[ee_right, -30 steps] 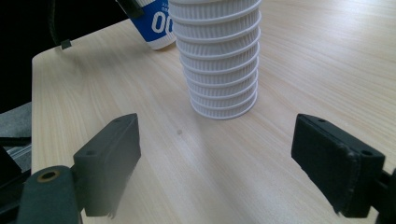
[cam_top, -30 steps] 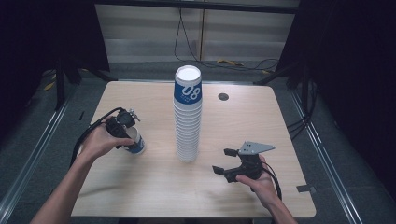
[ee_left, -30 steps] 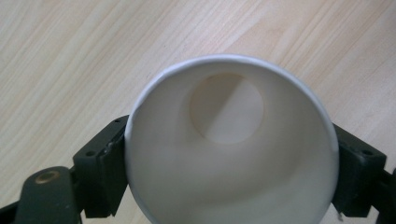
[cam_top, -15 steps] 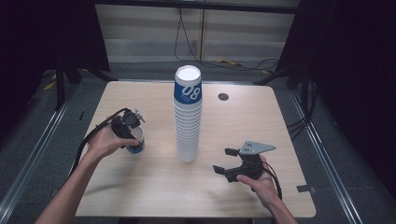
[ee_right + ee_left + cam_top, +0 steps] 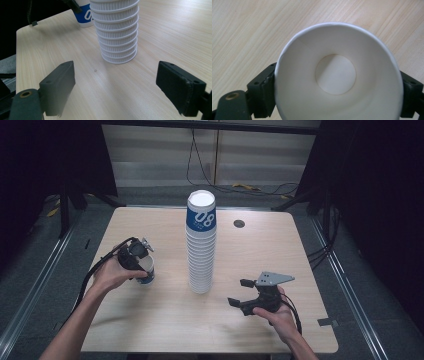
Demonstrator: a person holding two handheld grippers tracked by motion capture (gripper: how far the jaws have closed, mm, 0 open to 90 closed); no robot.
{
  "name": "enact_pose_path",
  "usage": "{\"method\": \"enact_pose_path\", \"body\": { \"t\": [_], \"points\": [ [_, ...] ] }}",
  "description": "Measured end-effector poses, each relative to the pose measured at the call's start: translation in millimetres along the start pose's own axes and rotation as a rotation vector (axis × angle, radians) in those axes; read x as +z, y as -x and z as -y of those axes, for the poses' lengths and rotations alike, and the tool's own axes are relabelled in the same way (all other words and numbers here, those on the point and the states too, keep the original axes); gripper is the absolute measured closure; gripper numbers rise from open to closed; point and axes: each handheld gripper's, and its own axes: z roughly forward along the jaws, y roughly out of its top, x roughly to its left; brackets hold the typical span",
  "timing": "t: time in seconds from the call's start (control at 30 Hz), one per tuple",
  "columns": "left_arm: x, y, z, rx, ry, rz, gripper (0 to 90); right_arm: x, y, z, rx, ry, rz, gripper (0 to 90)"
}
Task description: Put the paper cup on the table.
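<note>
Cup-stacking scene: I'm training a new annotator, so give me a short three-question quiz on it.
1. True or false: the left tongs are shut on the single cup.
2. Which stands nearer the table's far edge: A) the cup stack, B) the right tongs, C) the single cup?
3. Fill in: the right tongs are ____, with nothing between their jaws.

Key: 1 true; 2 A; 3 open.
</note>
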Motion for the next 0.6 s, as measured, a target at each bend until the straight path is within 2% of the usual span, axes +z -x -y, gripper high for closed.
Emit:
{"method": "enact_pose_path", "body": {
  "t": [0.13,0.2,0.3,0.33,0.43,0.6],
  "points": [
    [1.3,3.2,3.5,-0.006,0.027,-0.011,12.6,-0.2,0.5,0.0,0.005,0.002,-0.001,15.2],
    [2.9,2.3,5.2,-0.020,0.030,-0.006,12.5,0.0,0.4,-0.1,0.004,0.001,0.001,15.2],
    [2.7,2.9,7.6,-0.012,0.033,-0.009,12.5,-0.1,-0.2,0.0,0.002,0.000,-0.002,15.2],
    [2.6,3.1,8.2,-0.021,0.041,-0.008,12.5,-0.1,-0.2,0.1,0.003,0.000,-0.001,15.2],
    [2.6,3.7,11.0,-0.016,0.045,-0.003,12.4,0.1,0.0,0.1,0.005,0.000,-0.003,15.1],
    [7.2,0.9,18.4,-0.037,0.077,0.022,13.1,-0.1,-0.5,0.2,0.004,-0.002,-0.004,14.9]
  ]
}}
